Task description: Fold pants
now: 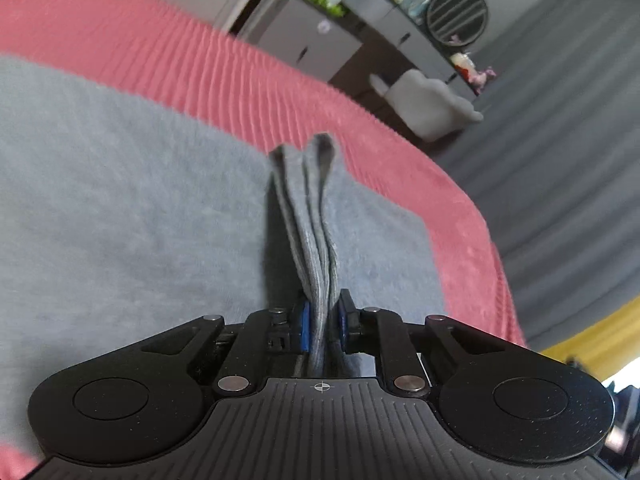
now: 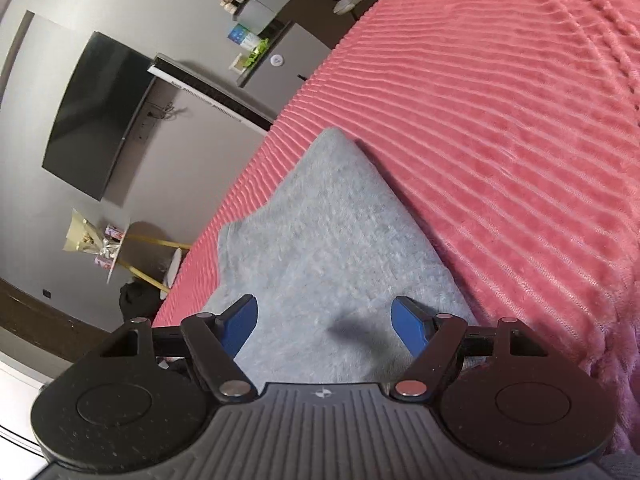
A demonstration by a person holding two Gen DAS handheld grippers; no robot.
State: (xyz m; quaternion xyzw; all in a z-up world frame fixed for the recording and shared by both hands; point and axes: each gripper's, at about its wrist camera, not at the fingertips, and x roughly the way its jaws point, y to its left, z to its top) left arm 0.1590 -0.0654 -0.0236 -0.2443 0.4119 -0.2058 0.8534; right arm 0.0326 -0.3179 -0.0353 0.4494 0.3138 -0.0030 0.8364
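Note:
Grey fleece pants [image 1: 132, 204] lie on a pink ribbed bedspread [image 1: 224, 68]. In the left wrist view my left gripper [image 1: 323, 328] is shut on a bunched, layered edge of the pants, which stands up between the blue pads. In the right wrist view the pants [image 2: 332, 240] lie flat with a corner pointing away. My right gripper [image 2: 324, 320] is open and empty just above the grey cloth, its blue pads [image 2: 242, 322] spread wide apart.
The bedspread [image 2: 500, 140] fills the right of the right wrist view. Its edge drops to a grey floor [image 1: 560, 140]. A grey cabinet [image 1: 320, 44] with bottles, a wall TV [image 2: 96, 116] and a small round table [image 2: 120, 252] stand beyond the bed.

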